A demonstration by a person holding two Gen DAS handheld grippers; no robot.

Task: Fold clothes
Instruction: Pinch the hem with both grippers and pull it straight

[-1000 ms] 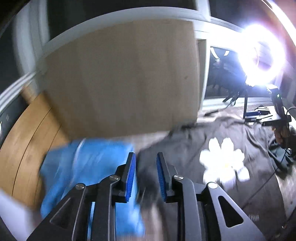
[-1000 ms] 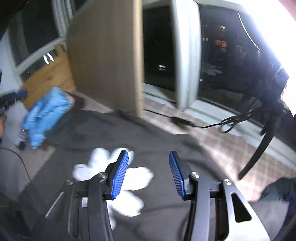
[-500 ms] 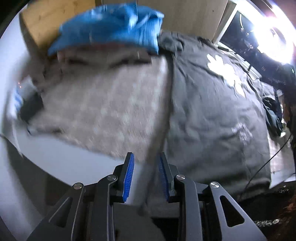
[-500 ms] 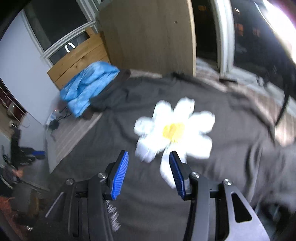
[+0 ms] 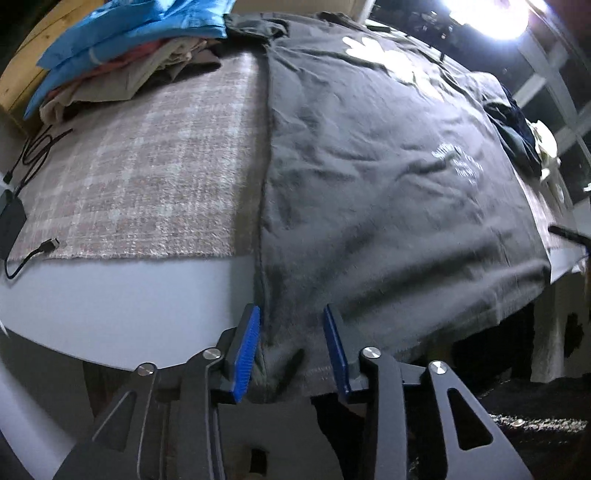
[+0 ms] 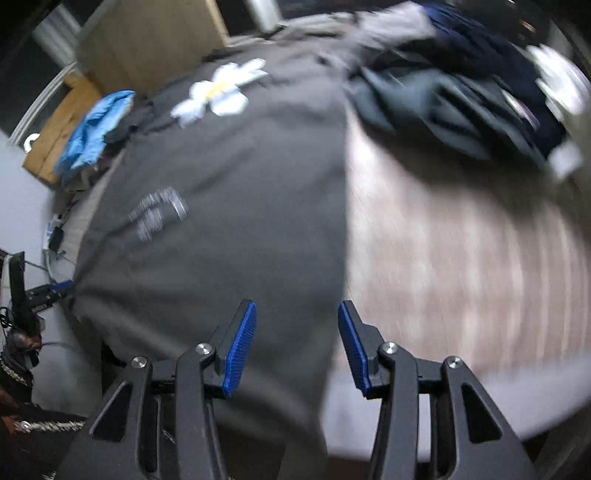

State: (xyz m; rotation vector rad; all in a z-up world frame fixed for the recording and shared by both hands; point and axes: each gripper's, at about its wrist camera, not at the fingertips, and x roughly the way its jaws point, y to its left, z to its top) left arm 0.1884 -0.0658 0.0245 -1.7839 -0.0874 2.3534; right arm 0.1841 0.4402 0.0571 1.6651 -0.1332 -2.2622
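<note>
A dark grey T-shirt (image 5: pixel 369 166) with a white flower print (image 6: pixel 221 92) lies spread flat over a checked cloth (image 5: pixel 155 177) on a white table (image 5: pixel 110 295). Its lower hem hangs over the near table edge. My left gripper (image 5: pixel 291 347) points steeply down at the hem's left corner. Its jaws are opening, with the seam and hem fabric between the blue pads, which do not press on it. My right gripper (image 6: pixel 295 339) stands open above the T-shirt (image 6: pixel 240 221) at its right side edge near the hem. That view is blurred.
A pile of clothes topped by a blue garment (image 5: pixel 122 33) sits at the far left by a wooden board. A heap of dark clothes (image 6: pixel 461 92) lies at the far right. Cables (image 5: pixel 33 147) trail on the table's left end. A bright lamp (image 5: pixel 487 14) glares behind.
Both grippers have swung from facing the far wall down to the shirt's near hem, left to the left corner, right to the right edge. The left jaws have widened.
</note>
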